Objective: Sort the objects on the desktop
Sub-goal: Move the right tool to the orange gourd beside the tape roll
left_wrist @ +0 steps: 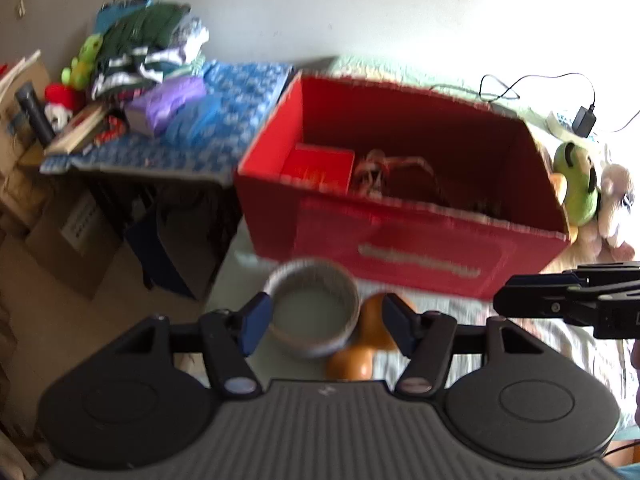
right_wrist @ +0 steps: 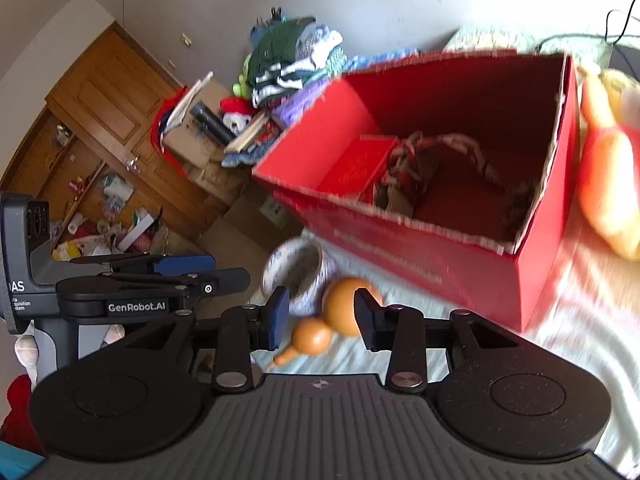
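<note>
A blue-and-white cup lies tipped on the pale bed sheet, its mouth facing me. It sits between the fingers of my open left gripper, with the left pad at its rim. An orange gourd lies just right of the cup. In the right wrist view the gourd sits between the fingers of my open right gripper, and the cup lies behind the left finger. Whether the pads touch either object is unclear. Behind them stands an open red box holding a small red box and a braided rope.
Plush toys lie right of the red box. A side table at the left carries folded clothes and books. Cardboard boxes sit on the floor below it. A charger and cable lie behind the box. The bed edge runs left of the cup.
</note>
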`<control>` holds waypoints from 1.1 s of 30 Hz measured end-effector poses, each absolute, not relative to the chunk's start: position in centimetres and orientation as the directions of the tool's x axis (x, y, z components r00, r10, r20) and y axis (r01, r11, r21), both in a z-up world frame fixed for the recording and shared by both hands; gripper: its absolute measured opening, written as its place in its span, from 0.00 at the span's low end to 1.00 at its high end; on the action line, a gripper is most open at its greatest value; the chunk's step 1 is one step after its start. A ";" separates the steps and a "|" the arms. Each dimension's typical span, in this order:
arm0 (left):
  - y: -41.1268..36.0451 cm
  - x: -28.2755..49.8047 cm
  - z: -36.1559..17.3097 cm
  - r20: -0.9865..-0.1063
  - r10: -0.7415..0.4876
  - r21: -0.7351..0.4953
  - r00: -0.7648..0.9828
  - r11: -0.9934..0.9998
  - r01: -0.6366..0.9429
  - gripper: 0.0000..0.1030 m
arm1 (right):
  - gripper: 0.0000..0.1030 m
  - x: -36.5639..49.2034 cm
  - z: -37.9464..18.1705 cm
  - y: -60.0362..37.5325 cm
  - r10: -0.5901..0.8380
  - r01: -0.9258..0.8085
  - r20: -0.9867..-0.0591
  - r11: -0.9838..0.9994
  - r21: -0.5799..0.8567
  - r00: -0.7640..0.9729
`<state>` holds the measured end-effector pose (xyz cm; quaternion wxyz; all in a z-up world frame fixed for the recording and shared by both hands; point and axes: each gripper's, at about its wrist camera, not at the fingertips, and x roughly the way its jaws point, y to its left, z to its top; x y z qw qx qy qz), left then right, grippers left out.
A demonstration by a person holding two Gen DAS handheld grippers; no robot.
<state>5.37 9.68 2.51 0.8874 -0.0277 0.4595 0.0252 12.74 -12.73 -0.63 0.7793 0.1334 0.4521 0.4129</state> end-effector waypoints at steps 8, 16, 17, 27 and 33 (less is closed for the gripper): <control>9.1 3.7 -2.2 -0.869 -0.019 -0.071 0.495 0.994 -0.087 0.64 | 0.39 12.6 -4.1 -11.7 0.755 -0.389 -0.643 0.635 0.668 0.127; 7.9 5.1 -5.1 -0.889 -0.049 -0.086 0.456 0.994 -0.060 0.67 | 0.39 12.3 -5.3 -11.3 0.743 -0.349 -0.663 0.647 0.678 0.091; 7.8 5.3 -5.4 -0.889 -0.055 -0.089 0.455 0.995 -0.054 0.67 | 0.39 12.5 -5.4 -11.3 0.744 -0.343 -0.662 0.646 0.682 0.086; 6.1 6.2 -5.9 -0.886 -0.100 -0.111 0.454 0.994 0.002 0.67 | 0.39 13.5 -6.2 -11.8 0.741 -0.297 -0.665 0.659 0.692 0.094; 4.9 6.7 -5.9 -0.884 -0.129 -0.120 0.449 0.992 0.049 0.67 | 0.39 14.1 -6.4 -12.7 0.749 -0.268 -0.653 0.656 0.705 0.115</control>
